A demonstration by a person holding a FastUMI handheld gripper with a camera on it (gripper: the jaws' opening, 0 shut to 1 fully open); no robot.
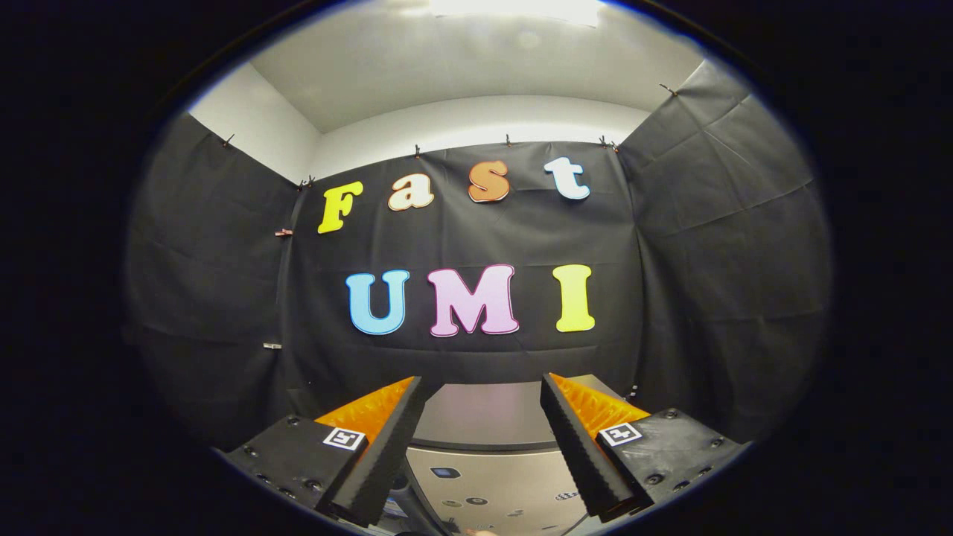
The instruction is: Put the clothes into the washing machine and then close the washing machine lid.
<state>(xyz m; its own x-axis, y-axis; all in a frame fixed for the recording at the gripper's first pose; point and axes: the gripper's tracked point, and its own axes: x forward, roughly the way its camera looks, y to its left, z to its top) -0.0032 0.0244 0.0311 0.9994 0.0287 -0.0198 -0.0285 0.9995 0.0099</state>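
My gripper (pixel 482 383) is held up high and level, open, with nothing between its fingers. Below and between the fingers lies the top of the washing machine (pixel 484 413), a grey flat lid toward the wall. Nearer to me is its pale control panel (pixel 491 491) with small buttons. The lid looks down flat. I see no clothes.
Black cloth walls (pixel 715 246) stand close behind the machine and on both sides. A white wall and ceiling (pixel 461 67) rise above the cloth, with a bright light overhead.
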